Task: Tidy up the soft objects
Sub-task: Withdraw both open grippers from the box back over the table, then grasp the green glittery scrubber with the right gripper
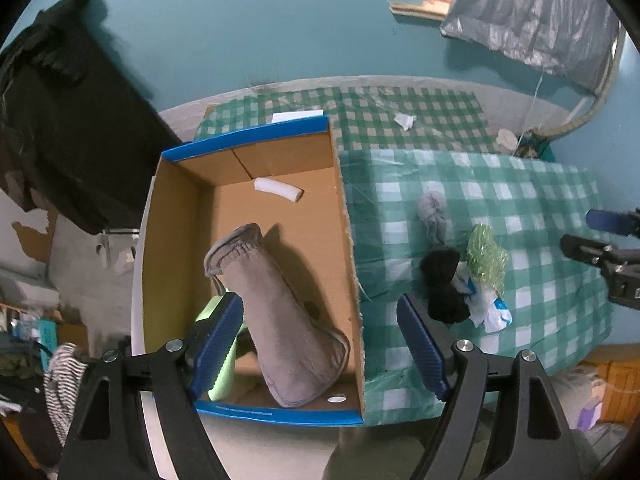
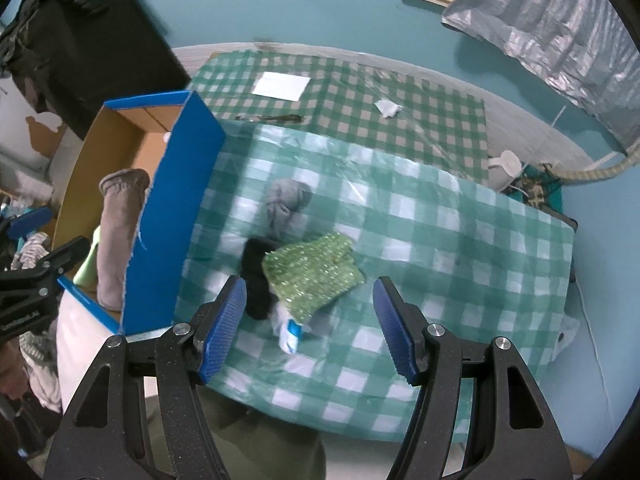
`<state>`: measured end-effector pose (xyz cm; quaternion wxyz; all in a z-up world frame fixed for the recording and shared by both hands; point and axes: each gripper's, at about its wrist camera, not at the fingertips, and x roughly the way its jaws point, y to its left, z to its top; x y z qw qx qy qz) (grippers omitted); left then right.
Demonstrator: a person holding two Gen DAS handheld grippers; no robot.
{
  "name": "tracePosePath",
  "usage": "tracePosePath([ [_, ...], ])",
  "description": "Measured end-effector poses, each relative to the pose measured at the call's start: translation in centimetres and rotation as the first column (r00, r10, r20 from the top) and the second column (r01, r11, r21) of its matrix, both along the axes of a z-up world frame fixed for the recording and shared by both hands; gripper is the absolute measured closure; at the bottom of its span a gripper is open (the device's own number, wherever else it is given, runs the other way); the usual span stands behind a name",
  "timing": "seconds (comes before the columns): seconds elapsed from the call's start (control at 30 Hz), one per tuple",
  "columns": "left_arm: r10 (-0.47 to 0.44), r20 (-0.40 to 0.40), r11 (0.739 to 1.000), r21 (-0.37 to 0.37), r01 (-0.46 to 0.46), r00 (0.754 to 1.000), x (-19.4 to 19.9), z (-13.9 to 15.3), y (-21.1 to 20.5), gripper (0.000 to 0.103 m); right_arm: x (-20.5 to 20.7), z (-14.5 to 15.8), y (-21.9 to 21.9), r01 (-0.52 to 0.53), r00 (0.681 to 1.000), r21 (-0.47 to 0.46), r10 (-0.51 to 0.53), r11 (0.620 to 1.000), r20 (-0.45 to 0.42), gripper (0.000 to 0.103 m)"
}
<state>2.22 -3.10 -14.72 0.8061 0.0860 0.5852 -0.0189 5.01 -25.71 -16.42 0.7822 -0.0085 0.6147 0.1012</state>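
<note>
A cardboard box (image 1: 176, 240) with blue rims holds a rolled grey towel (image 1: 280, 320), a light green item (image 1: 218, 376) and a white roll (image 1: 278, 189). My left gripper (image 1: 320, 348) is open above the box's near end, empty. On the checked cloth lie a grey sock (image 2: 284, 200), a black sock (image 2: 256, 280), a shiny green cloth (image 2: 316, 272) and a white-blue piece (image 2: 290, 336). My right gripper (image 2: 308, 328) is open just above this pile, empty. The box also shows in the right wrist view (image 2: 176, 216).
The green checked cloth (image 1: 540, 216) covers the table. A white paper (image 2: 282, 86) and a crumpled scrap (image 2: 387, 107) lie at the back. A black garment (image 1: 68, 120) hangs at left. A silver sheet (image 1: 540, 12) hangs at the back right.
</note>
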Motion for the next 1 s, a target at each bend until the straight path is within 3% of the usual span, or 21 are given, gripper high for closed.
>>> tracePosePath([
  [0.13,-0.029,-0.003,0.998,0.048,0.029,1.0,-0.1,-0.6,-1.7,0.022,-0.3,-0.5,-0.9,0.007,1.0,-0.001,-0.007,1.0,-0.015,0.037],
  [0.37,-0.054,-0.034,0.998,0.04,0.055,0.998,-0.1,-1.6,-4.0,0.022,-0.1,-2.8,-1.5,-0.001,0.998,-0.002,0.0,1.0,-0.066,0.037],
  [0.6,-0.049,-0.068,0.998,0.024,0.05,0.996,0.5,-3.0,-5.3,0.022,0.4,-6.1,0.0,-0.065,0.993,0.012,0.065,0.998,-0.101,0.037],
  [1.0,-0.043,-0.136,0.996,0.069,0.053,0.99,0.8,-6.8,-6.6,0.022,1.0,-10.6,3.2,-0.187,0.974,-0.01,0.184,0.982,-0.133,0.037],
])
